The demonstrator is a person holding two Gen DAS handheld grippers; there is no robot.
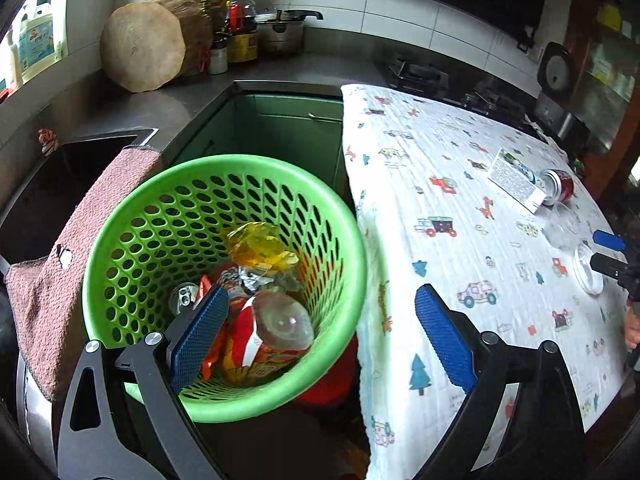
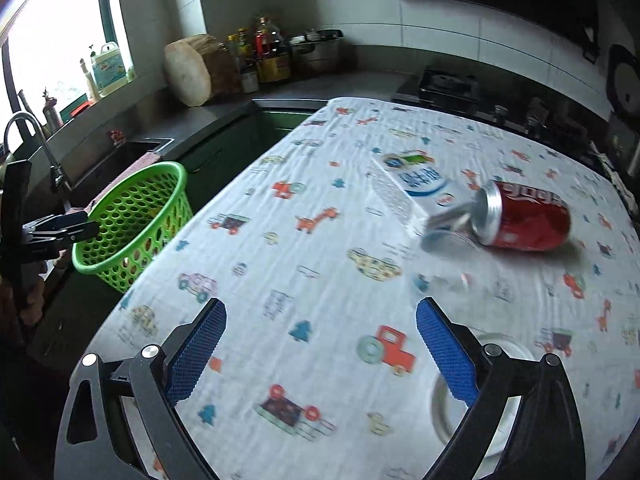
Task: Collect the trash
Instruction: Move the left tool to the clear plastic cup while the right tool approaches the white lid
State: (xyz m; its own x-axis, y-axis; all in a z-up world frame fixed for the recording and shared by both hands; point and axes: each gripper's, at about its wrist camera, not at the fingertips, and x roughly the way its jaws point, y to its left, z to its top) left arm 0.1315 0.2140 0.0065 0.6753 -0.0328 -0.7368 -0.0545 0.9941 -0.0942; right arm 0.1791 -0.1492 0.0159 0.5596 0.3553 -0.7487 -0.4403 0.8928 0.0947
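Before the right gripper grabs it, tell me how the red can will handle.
The red can lies on its side, so a nudge would likely roll it. It looks like thin aluminium: probably light, and easily dented. It touches the carton, which may shift too.

A green perforated basket [image 1: 224, 176] is seen beside a white tablecloth [image 2: 320, 280] printed with small coloured vehicles and trees; a red can [image 2: 524, 220] and blue gripper pads [image 2: 196, 356] are shown.

Perforated green plastic basket [image 1: 224, 176]; glossy red metal can [image 2: 528, 220]; matt crinkled cloth tablecloth [image 2: 320, 280] (printed).
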